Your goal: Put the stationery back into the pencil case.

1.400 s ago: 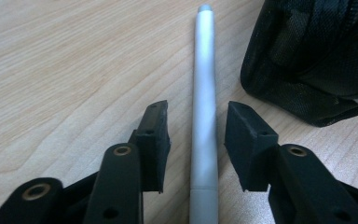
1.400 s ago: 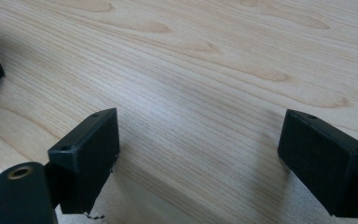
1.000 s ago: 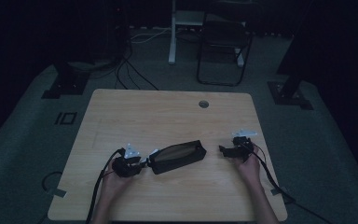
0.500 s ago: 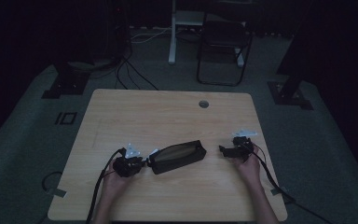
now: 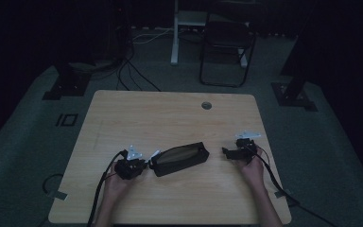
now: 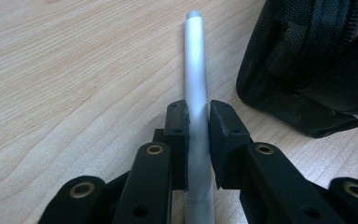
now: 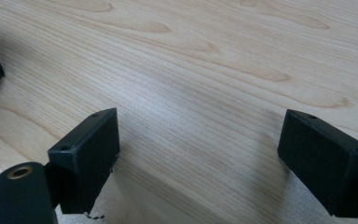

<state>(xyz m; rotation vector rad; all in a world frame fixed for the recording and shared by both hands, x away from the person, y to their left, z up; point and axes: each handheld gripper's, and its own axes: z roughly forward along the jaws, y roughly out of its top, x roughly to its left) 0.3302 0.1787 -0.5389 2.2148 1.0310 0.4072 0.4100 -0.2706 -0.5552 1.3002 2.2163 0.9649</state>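
Nearest the person, two forearms reach in over the front edge of a pale wooden desk [image 5: 123, 118]. The left tool [image 6: 198, 121] has its jaws closed narrowly around a slim silver pen [image 6: 196, 70], gripped near its middle, tip pointing away and lying low over the wood. Just beside the pen's far end sits a black fabric pencil case [image 5: 178, 159], lying lengthwise at the desk's centre front. The right tool [image 5: 228, 152] rests near the case's other end, jaws spread wide and holding nothing. The step in hand looks like loading the pen into the case; next would likely call for steadying or opening the case, then sliding the pen in. Beyond the desk, a dark floor, cables and a chair [image 5: 227, 47].
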